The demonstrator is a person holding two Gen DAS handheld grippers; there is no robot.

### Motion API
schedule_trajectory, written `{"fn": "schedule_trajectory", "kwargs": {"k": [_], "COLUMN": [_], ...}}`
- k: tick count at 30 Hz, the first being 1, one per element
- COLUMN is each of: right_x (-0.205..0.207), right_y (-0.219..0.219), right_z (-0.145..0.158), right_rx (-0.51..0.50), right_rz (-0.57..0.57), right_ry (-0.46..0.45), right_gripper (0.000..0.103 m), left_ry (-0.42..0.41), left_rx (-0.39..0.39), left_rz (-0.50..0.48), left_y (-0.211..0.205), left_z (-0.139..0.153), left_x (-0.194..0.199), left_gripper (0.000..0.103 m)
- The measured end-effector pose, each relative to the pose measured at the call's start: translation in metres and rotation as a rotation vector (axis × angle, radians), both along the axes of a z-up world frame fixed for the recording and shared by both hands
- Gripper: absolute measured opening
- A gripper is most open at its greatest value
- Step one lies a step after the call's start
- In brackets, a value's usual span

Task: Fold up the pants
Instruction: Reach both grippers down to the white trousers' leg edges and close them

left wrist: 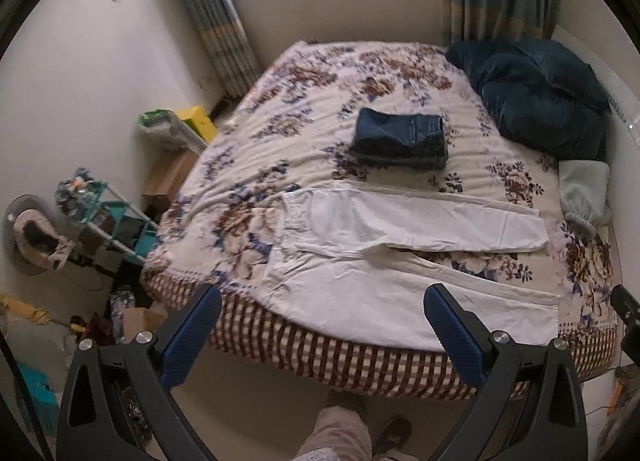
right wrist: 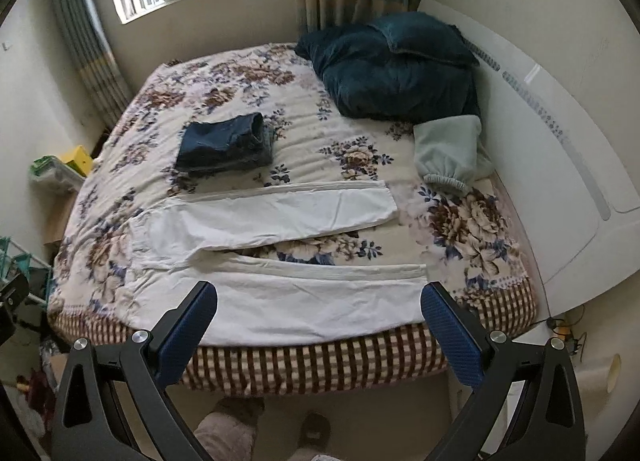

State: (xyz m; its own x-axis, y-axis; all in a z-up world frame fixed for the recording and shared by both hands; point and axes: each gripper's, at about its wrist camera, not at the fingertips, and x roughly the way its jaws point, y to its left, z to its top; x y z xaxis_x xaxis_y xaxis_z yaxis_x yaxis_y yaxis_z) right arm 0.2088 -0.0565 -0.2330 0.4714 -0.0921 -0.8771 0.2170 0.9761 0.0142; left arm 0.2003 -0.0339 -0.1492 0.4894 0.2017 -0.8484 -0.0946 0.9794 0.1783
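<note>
Hovering above the near edge of the bed [left wrist: 280, 345], the left gripper [left wrist: 322, 309] has its jaws spread wide and holds nothing; the right gripper [right wrist: 318, 307] is likewise agape and empty, just off the same edge. Both hang clear of the cloth — a stance that looks like lining up for a first grasp. Below them the pants [left wrist: 380, 257], white, lie flat across the bed, waist to the left, legs splayed apart toward the right, the nearer leg reaching the mattress edge. Spread this way, the hems and waistband are easy to pinch. Beyond them sits a folded dark stack [left wrist: 400, 139], probably finished work set aside. A dark pillow [right wrist: 396, 69] and a grey garment [right wrist: 448, 153] crowd the right end; bare bedspread lies between the pants and the stack — room for folding.
</note>
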Motion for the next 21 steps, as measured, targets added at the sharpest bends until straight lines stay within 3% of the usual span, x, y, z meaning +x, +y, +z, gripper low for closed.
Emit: {"fn": "schedule_trajectory", "kwargs": {"k": [6, 10, 15, 21], "right_x": [0.106, 0.187, 0.290, 0.393], "right_y": [0.019, 0.044, 0.068, 0.070], "right_z": [-0.064, -0.118, -0.209, -0.329], "right_rx": [-0.016, -0.045, -0.080, -0.162], "right_rz": [-0.014, 0.044, 0.112, 0.196], "right_ry": [0.084, 0.154, 0.248, 0.373], "right_gripper": [0.103, 0.103, 0.103, 0.103], "left_ry": [0.083, 0.187, 0.237, 0.345], "left_rx": [-0.010, 0.011, 0.149, 0.237], "left_rz": [-0.064, -0.147, -0.293, -0.410], "left_y": [0.012, 0.016, 0.001, -0.006], "left_z": [-0.057, -0.117, -0.193, -0.291], "left_x": [0.105, 0.187, 0.269, 0.350], "left_gripper": [0.103, 0.103, 0.103, 0.103]}}
